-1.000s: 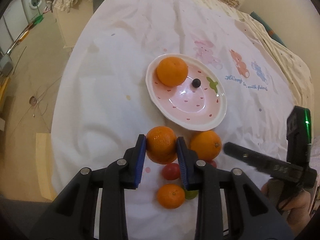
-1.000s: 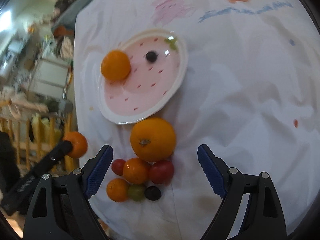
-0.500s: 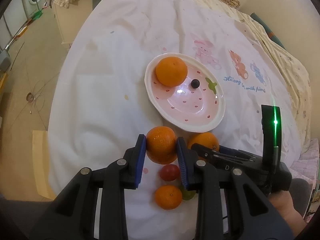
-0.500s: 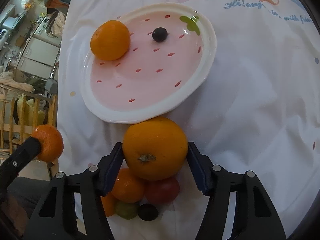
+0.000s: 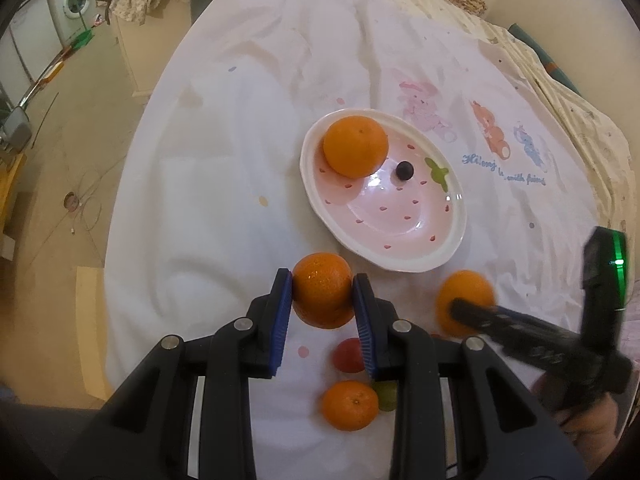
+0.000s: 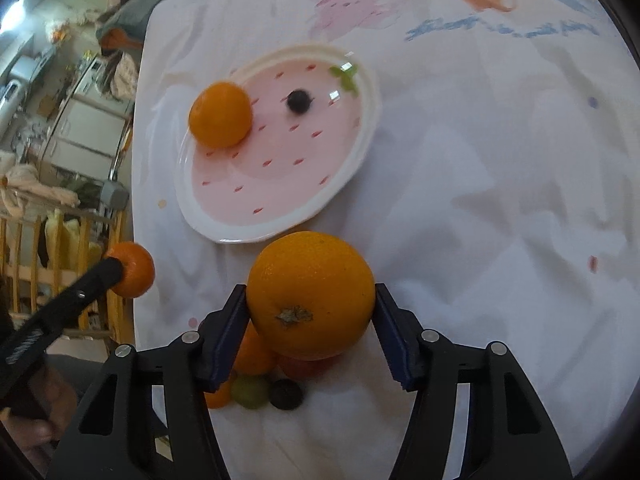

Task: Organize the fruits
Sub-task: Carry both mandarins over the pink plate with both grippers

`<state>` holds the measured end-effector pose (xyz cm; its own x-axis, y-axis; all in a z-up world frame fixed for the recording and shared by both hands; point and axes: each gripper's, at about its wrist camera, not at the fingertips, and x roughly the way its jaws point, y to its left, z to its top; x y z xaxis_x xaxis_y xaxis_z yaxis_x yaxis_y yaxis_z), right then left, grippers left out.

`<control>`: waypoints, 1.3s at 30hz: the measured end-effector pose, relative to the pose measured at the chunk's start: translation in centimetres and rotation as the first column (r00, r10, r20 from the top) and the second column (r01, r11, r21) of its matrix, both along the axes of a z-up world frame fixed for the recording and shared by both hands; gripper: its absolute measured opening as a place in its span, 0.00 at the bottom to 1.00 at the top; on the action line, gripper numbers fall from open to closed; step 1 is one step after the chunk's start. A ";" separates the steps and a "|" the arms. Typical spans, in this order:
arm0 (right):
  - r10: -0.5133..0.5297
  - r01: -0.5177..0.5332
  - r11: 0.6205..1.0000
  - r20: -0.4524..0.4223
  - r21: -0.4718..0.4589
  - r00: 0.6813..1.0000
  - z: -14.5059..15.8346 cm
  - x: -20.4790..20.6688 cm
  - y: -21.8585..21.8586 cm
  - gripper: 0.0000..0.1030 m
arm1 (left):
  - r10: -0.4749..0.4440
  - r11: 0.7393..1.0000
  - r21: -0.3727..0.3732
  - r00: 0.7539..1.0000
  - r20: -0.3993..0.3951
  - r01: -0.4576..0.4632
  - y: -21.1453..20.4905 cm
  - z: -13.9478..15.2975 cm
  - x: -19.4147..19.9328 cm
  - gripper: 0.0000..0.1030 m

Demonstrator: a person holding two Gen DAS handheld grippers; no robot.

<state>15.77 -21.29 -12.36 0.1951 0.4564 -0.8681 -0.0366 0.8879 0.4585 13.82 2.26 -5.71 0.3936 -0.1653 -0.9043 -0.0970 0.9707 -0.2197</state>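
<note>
My left gripper (image 5: 323, 300) is shut on a mandarin (image 5: 322, 295) and holds it above the cloth, just short of the pink plate (image 5: 452, 248). My right gripper (image 6: 310, 300) is shut on a large orange (image 6: 310, 294), lifted above the fruit pile; the orange also shows in the left wrist view (image 5: 464, 298). The plate (image 6: 352, 168) holds an orange (image 5: 355, 146) and a dark grape (image 5: 405, 170). A mandarin (image 5: 350, 405), a red tomato (image 5: 349, 355) and a green grape (image 5: 386, 396) lie on the cloth below my grippers.
The fruit lies on a white printed cloth (image 5: 240, 160) over a round table; its edge curves down the left. A dark grape (image 6: 285, 394) and green grape (image 6: 250, 392) lie under my right gripper. Floor and a washing machine (image 5: 74, 0) lie beyond at left.
My right gripper closed on the large orange and lifted it off the pile, away from the plate's rim. My left gripper kept holding its mandarin, nearly still.
</note>
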 end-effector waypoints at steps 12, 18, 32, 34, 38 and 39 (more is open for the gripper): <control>-0.124 0.122 0.992 0.059 0.044 0.991 3.2 -0.5 -5.5 0.61 | -0.021 0.999 0.045 0.999 0.038 0.019 -0.9 -0.1 -0.2 0.26; -0.128 0.117 0.988 0.106 0.101 0.986 5.2 0.7 -6.1 0.61 | -0.041 0.997 0.066 0.998 0.050 0.038 -1.3 0.0 -0.2 0.26; -0.066 0.047 0.988 0.127 0.146 0.990 5.6 6.3 -3.6 0.61 | -0.097 0.992 0.086 0.995 0.039 0.093 -3.6 0.6 4.9 0.26; -0.057 0.038 0.989 0.130 0.143 0.990 5.6 7.3 -3.2 0.61 | -0.099 0.992 0.082 0.995 0.022 0.096 -4.0 0.1 5.8 0.26; -0.042 0.023 0.990 0.132 0.137 0.990 5.5 9.3 -2.6 0.61 | -0.101 0.992 0.069 0.995 -0.010 0.101 -4.6 -0.9 7.2 0.26; -0.035 0.018 0.991 0.130 0.135 0.991 5.3 9.9 -2.4 0.61 | -0.104 0.992 0.069 0.994 -0.017 0.104 -4.9 -1.2 7.6 0.26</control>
